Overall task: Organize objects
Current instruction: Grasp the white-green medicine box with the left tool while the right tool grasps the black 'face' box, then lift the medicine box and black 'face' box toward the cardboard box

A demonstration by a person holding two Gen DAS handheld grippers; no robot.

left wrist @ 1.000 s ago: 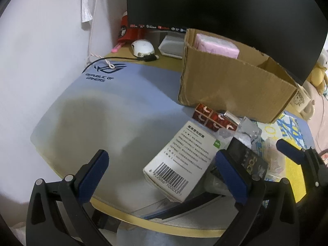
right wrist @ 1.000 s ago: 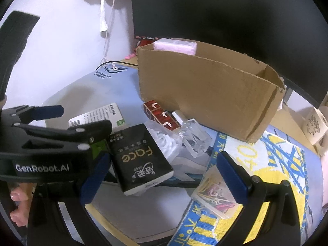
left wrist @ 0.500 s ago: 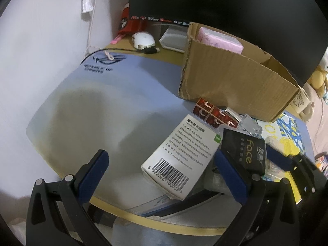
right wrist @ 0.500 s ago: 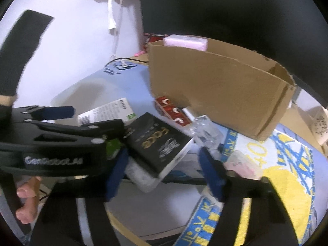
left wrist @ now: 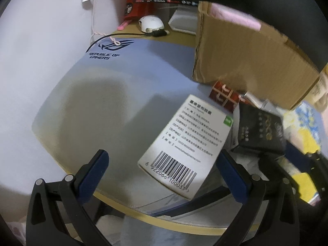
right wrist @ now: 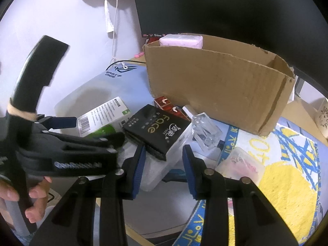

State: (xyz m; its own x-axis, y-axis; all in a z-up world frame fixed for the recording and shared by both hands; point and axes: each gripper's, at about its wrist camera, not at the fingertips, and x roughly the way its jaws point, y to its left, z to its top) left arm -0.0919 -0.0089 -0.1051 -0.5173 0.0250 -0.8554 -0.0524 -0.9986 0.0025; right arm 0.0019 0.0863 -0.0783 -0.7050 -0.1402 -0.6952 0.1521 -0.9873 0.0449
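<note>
Nearest the camera, the right gripper is closing its blue fingers around the black "Face" pack, which is sitting tilted on a clear plastic box in front of the cardboard box; the fingers are narrowed on either side of its near end, though whether they are already pressing it cannot be told. The pack is looking light and soft-sided, probably tissues in a slick wrapper, so it is likely going to squash and slip; taking it across its short width near the middle seems safest. The left gripper is hovering with fingers spread wide and holding nothing, the white barcode carton lying between them, left of the black pack; it is looking stiff and light. Just before the cardboard box, a red packet and a clear glass bottle, seemingly fragile, are lying on the tabletop. Inside the box's far corner a pink pack is standing.
</note>
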